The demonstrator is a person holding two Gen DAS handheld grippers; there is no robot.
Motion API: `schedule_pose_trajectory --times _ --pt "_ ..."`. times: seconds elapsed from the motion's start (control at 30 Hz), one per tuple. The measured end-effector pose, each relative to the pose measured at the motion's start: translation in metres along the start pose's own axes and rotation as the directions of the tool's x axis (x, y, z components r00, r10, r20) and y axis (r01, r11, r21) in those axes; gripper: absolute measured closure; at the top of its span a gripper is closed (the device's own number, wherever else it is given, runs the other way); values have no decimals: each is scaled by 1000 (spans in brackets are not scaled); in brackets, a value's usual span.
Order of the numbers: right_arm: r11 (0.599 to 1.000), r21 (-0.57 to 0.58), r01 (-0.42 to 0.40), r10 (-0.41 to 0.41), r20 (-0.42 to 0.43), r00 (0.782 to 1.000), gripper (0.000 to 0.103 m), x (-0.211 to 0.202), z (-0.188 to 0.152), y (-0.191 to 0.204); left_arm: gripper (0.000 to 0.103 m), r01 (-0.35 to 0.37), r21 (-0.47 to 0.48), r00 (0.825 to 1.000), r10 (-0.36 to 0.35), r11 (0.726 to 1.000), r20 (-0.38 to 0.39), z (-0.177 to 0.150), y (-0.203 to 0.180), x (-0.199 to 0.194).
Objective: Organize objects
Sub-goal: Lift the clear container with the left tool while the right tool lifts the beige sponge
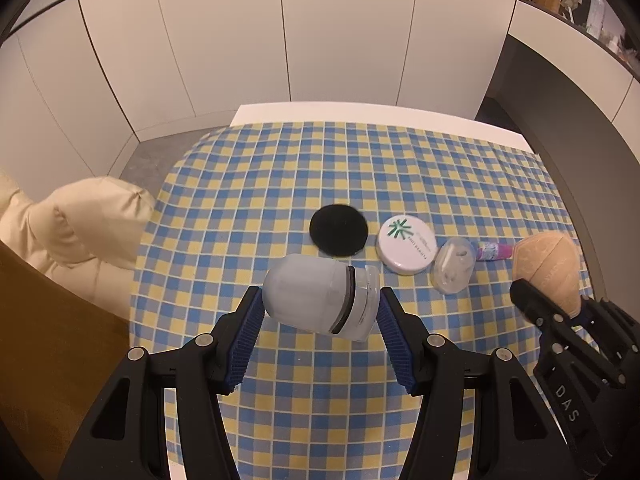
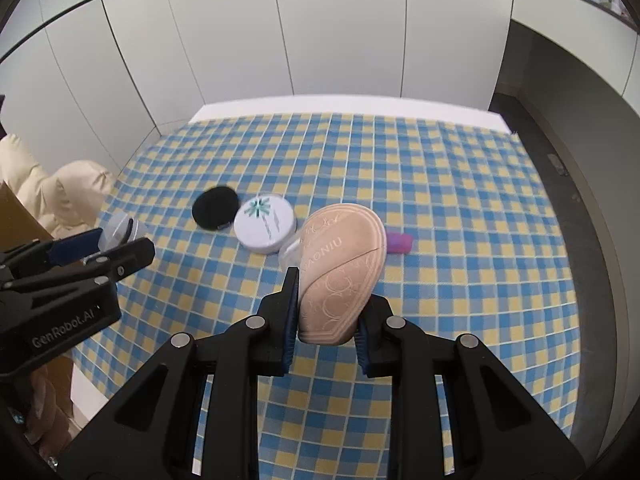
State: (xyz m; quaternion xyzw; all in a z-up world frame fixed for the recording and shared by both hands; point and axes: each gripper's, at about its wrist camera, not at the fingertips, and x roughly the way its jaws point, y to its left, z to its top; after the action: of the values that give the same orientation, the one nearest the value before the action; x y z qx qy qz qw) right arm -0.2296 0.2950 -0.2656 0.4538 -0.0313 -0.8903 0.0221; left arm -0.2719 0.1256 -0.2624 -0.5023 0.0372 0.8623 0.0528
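Readable writing: the right gripper (image 2: pixel 326 314) carries a beige teardrop sponge (image 2: pixel 342 268) embossed "VAONIU", clamped at its narrow end between both pads and lifted clear of the checked cloth (image 2: pixel 440 200). The left gripper (image 1: pixel 320 312) is closed across a frosted grey capsule case (image 1: pixel 316 294) with a black band and a clear end, also held above the cloth. In the right wrist view the left gripper's body reads "GenRobot.AI"; in the left wrist view the right gripper's body reads "DAS".

On the counter (image 1: pixel 360 112) lie a black round pad (image 1: pixel 338 230), just beside it a white round tin (image 1: pixel 407 245) with a green star emblem and small print too fine to read, then a clear plastic shell (image 1: pixel 454 266) and a purple tube (image 1: pixel 494 251).

View differences: the left wrist view shows the clear shell and tube whole; in the right wrist view the sponge covers most of both. A cream cushion (image 1: pixel 76 224) appears at left in both.
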Motion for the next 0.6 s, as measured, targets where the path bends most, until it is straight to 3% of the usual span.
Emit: schedule_pose_trajectory --times 0.3,0.37,0.6 --pt "999 24 28 -29 36 999 79 -39 29 -5 45 21 17 998 -23 1000 66 22 -15 -45" --pt "999 30 21 -23 41 999 86 -48 35 -5 45 16 23 997 -17 1000 76 27 -18 -58" --pt "999 1 51 -51 92 994 86 -88 62 3 45 7 14 993 -9 1000 115 46 -17 -98"
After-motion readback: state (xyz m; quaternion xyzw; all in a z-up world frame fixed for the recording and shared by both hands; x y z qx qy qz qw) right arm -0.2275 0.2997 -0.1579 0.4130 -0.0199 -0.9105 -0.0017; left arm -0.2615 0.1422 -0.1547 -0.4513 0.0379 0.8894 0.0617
